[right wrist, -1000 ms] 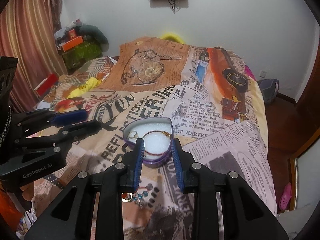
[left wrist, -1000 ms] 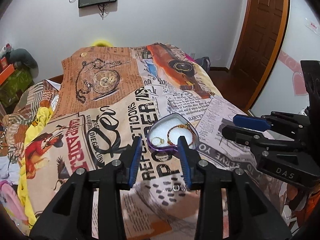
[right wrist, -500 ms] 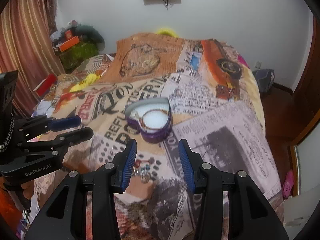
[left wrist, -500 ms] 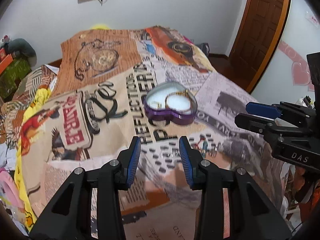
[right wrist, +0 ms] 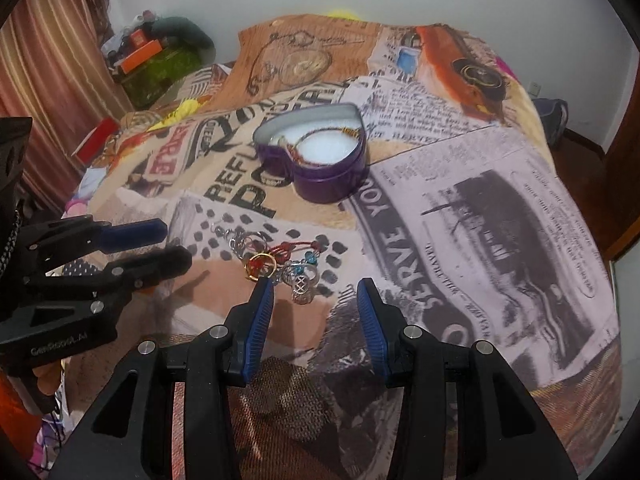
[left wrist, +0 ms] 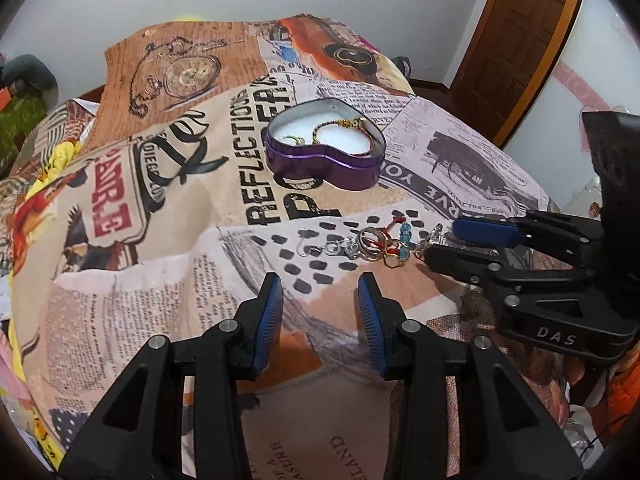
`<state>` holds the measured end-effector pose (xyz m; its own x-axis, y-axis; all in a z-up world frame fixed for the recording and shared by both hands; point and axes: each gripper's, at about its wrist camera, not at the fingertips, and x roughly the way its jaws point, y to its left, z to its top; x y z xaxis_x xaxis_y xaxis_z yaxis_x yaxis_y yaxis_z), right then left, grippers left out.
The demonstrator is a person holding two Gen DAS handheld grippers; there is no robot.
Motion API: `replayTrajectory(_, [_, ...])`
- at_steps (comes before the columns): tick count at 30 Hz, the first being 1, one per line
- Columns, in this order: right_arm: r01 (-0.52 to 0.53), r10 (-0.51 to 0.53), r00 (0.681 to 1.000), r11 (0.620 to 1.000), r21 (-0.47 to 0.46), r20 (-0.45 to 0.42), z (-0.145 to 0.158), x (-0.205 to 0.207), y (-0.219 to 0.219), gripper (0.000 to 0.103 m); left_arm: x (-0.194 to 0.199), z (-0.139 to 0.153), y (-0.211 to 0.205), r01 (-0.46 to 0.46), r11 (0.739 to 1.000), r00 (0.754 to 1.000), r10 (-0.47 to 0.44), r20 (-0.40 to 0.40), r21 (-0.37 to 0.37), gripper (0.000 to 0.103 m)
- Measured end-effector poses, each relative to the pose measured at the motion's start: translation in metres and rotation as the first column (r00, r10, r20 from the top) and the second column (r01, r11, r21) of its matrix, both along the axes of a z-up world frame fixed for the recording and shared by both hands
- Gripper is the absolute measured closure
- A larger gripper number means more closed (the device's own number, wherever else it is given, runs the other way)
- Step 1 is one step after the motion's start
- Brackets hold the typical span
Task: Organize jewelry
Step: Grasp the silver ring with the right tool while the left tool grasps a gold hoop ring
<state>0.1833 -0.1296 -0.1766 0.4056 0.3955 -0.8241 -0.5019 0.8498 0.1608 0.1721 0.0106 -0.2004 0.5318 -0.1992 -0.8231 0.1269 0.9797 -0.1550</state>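
Note:
A purple heart-shaped tin (left wrist: 324, 156) with white padding sits open on the bed; a gold bracelet (left wrist: 344, 130) and a small ring lie inside. It also shows in the right wrist view (right wrist: 316, 160). A pile of loose jewelry (left wrist: 372, 244), rings, a red cord and blue beads, lies on the blanket nearer me, also in the right wrist view (right wrist: 284, 264). My left gripper (left wrist: 320, 284) is open and empty, just short of the pile. My right gripper (right wrist: 314, 290) is open and empty, its fingertips right at the pile's near edge.
A newspaper-print blanket (left wrist: 160, 264) covers the bed. Clutter and boxes (right wrist: 148, 52) sit at the far left by a curtain. A wooden door (left wrist: 520, 32) stands at the right. The bed drops off to the floor at the right (right wrist: 580, 148).
Both grippers have pulled back from the heart tin and tilted down toward the loose jewelry pile. The right gripper's jaws have opened wider.

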Motion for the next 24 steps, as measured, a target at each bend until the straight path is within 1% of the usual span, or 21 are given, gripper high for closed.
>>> replayTrajectory(2, [-0.01, 0.01, 1.0, 1.0, 0.008, -0.001, -0.002, 0.001, 0.001, 0.065, 0.001, -0.002, -0.002, 0.0, 1.0, 1.0, -0.001, -0.012, -0.025, 0.064])
replayTrajectory(3, [-0.016, 0.016, 1.0, 1.0, 0.01, -0.001, -0.002, 0.001, 0.001, 0.072, 0.002, -0.003, -0.003, 0.003, 0.999, 1.0, -0.003, -0.016, -0.039, 0.064])
replayTrajectory(5, [-0.035, 0.035, 0.999, 0.999, 0.012, -0.01, -0.005, 0.002, 0.003, 0.08, 0.003, -0.005, -0.006, 0.011, 0.998, 1.0, -0.012, -0.024, -0.057, 0.064])
replayTrajectory(7, [-0.039, 0.039, 0.999, 0.999, 0.008, -0.012, -0.009, 0.003, 0.004, 0.085, 0.004, -0.006, -0.011, 0.021, 0.998, 0.999, -0.023, -0.025, -0.062, 0.064])
replayTrajectory(10, [-0.048, 0.048, 0.999, 0.999, 0.012, -0.005, -0.01, 0.002, 0.003, 0.085, 0.007, -0.006, -0.019, 0.036, 0.998, 0.999, -0.038, -0.022, -0.06, 0.064])
replayTrajectory(13, [-0.049, 0.049, 0.999, 0.999, 0.016, 0.005, -0.01, 0.002, 0.003, 0.085, 0.01, -0.006, -0.026, 0.056, 0.997, 0.998, -0.057, -0.023, -0.057, 0.069])
replayTrajectory(19, [-0.009, 0.008, 1.0, 0.999, 0.04, 0.014, -0.005, 0.005, -0.014, 0.085, 0.018, -0.008, -0.041, 0.093, 0.994, 0.995, -0.094, -0.029, -0.052, 0.07])
replayTrajectory(21, [0.005, -0.006, 1.0, 0.999, 0.044, 0.022, -0.003, 0.005, -0.021, 0.085, 0.021, -0.009, -0.046, 0.098, 0.995, 0.995, -0.099, -0.03, -0.034, 0.075])
replayTrajectory(24, [0.017, -0.018, 1.0, 0.998, 0.054, 0.023, -0.001, 0.007, -0.028, 0.085, 0.026, -0.012, -0.047, 0.086, 0.996, 0.996, -0.087, -0.035, -0.029, 0.079])
